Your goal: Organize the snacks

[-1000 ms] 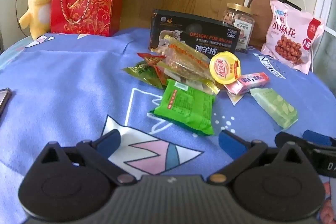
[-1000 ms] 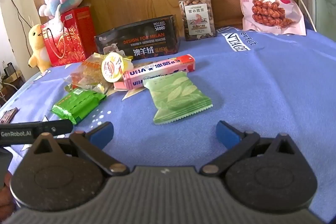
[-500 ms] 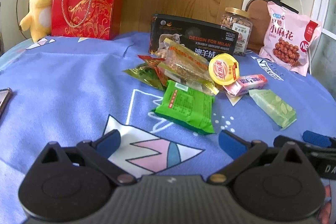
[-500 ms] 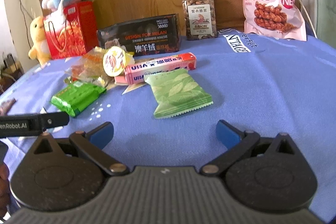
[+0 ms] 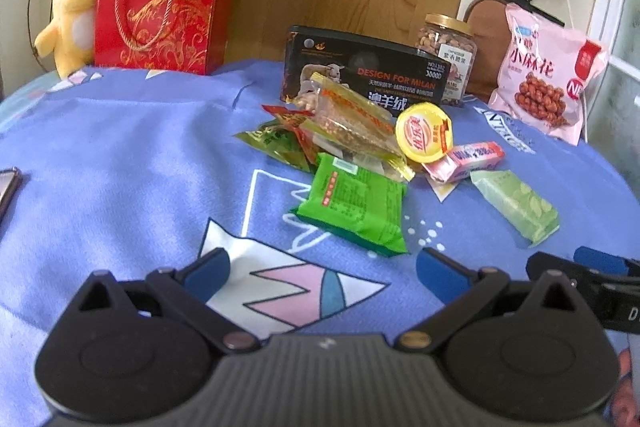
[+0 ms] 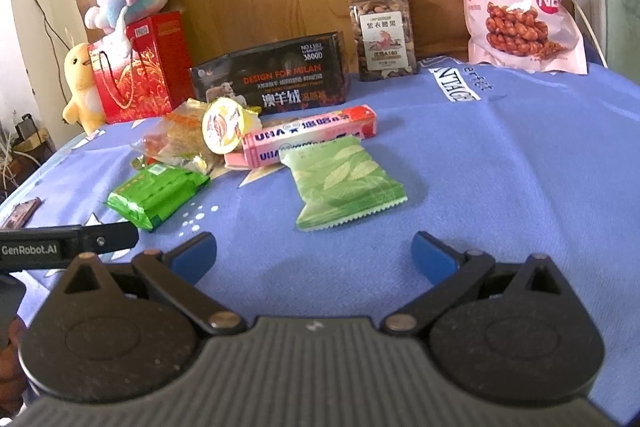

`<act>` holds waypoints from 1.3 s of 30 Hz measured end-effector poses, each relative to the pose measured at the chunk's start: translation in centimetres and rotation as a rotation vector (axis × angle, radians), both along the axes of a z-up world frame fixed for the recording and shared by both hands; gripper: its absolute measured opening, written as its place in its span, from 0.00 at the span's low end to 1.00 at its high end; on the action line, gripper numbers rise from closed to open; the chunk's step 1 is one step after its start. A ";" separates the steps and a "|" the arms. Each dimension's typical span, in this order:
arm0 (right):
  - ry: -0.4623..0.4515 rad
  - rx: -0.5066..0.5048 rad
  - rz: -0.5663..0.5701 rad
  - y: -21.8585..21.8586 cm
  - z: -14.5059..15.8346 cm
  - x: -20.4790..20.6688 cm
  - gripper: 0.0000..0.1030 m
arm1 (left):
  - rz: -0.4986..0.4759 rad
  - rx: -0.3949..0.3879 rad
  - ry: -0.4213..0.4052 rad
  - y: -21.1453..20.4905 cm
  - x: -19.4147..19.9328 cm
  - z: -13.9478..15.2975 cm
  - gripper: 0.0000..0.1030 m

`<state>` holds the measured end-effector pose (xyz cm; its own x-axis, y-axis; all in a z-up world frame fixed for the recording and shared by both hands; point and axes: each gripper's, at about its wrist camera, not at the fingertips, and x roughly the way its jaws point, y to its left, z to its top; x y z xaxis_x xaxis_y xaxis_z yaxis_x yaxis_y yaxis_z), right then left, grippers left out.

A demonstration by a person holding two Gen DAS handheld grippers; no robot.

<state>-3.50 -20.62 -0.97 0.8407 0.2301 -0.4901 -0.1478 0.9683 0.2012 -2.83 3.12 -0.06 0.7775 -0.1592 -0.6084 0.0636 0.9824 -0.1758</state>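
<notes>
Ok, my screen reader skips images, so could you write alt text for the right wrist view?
The right gripper hovers with jaws open over a blue tablecloth, facing a pale green leaf-print packet. Behind it lie a pink candy box and a bright green packet; farther back stand a black box and a nut jar.

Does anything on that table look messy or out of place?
Yes. The small snacks sit in a loose heap in front of the black box, overlapping, with a yellow cup tipped on edge against them. A pale green packet lies apart. Nothing looks spilled or torn. Both grippers are open and empty.
</notes>
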 end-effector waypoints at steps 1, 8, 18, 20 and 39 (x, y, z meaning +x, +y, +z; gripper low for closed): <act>-0.016 -0.006 0.004 -0.1 0.3 -0.1 1.00 | 0.001 -0.011 0.001 0.4 -0.1 0.2 1.00; -0.062 -0.097 0.067 -1.0 1.7 1.4 0.92 | -0.070 -0.094 -0.119 2.3 -1.5 3.6 0.93; 0.046 -0.153 0.185 -0.9 0.6 5.1 0.57 | -0.245 -0.161 -0.065 0.1 -0.7 3.7 0.65; 0.016 -0.136 0.292 -0.5 0.7 3.8 0.53 | -0.260 -0.183 -0.044 0.3 -0.4 3.5 0.65; -0.053 -0.233 0.496 0.9 -0.2 -2.1 0.67 | -0.403 -0.172 0.066 -2.4 1.9 2.1 0.68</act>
